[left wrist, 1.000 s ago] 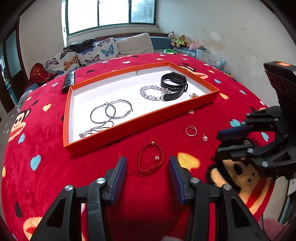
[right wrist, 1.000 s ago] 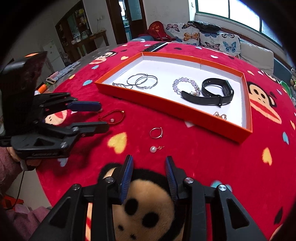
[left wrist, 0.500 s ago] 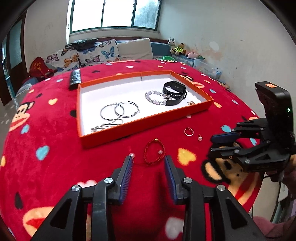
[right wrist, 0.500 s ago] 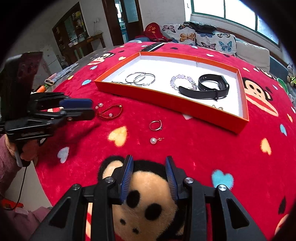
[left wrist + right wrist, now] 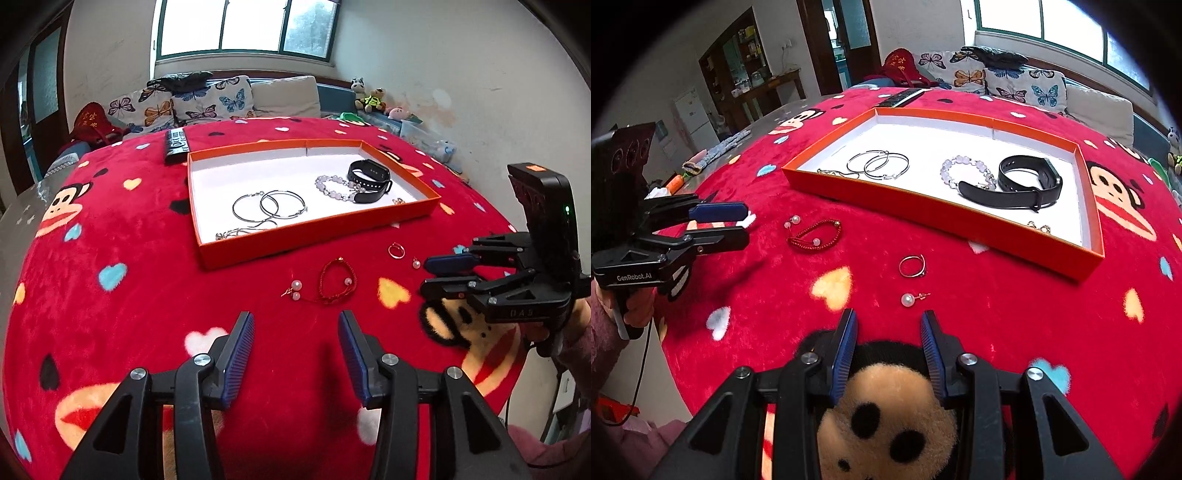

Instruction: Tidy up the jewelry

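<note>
Red bracelet (image 5: 338, 281) released on blanket, left hand-held gripper (image 5: 296, 334) backed away empty, jaws apart

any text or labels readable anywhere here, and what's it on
"GenRobot.AI": white print on the side of the left gripper body, in the right wrist view.
Embossed mark on the right gripper body: too blurred to read.
Gold characters on the red bag by the sofa: too small to read.
Remote control buttons: unreadable.

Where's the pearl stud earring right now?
In the right wrist view, the pearl stud earring lies on the red blanket just beyond the right gripper, below the ring.
</note>
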A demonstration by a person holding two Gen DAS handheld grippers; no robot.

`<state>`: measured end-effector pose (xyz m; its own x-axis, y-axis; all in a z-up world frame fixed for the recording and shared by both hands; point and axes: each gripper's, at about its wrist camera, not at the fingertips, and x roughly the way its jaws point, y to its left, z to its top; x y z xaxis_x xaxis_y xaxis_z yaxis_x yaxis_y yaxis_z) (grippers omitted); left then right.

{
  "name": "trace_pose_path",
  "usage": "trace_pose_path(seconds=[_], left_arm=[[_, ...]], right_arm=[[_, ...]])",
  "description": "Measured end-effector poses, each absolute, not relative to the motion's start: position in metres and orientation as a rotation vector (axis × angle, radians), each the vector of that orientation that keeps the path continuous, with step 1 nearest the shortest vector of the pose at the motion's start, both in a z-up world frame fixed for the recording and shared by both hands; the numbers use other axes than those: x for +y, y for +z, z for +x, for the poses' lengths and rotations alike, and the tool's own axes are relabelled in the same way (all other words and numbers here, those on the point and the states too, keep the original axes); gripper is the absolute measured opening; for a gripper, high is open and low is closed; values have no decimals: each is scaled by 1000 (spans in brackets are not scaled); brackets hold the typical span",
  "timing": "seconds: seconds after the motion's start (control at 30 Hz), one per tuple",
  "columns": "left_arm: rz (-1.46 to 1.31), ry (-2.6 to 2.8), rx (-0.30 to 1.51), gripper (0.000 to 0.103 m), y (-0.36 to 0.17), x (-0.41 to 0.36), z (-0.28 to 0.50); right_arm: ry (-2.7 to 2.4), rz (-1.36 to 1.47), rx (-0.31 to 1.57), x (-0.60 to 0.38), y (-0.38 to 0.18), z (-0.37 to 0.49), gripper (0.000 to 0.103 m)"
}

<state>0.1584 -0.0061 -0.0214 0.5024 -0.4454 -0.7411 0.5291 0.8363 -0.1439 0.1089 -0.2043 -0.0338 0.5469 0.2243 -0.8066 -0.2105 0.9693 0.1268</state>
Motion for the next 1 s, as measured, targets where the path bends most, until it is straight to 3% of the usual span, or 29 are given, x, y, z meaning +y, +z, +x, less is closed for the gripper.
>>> trace_pose_path(seconds=[0.6, 0.77, 1.0], left_arm=[[201, -683, 837, 50, -32, -63, 172], [203, -700, 866, 47, -40, -66, 177], [252, -696, 873, 36, -44, -75, 175]], right_arm=[[234, 12, 942, -201, -35, 115, 38], [183, 36, 939, -205, -36, 122, 24], [163, 18, 938, -206, -36, 120, 14]])
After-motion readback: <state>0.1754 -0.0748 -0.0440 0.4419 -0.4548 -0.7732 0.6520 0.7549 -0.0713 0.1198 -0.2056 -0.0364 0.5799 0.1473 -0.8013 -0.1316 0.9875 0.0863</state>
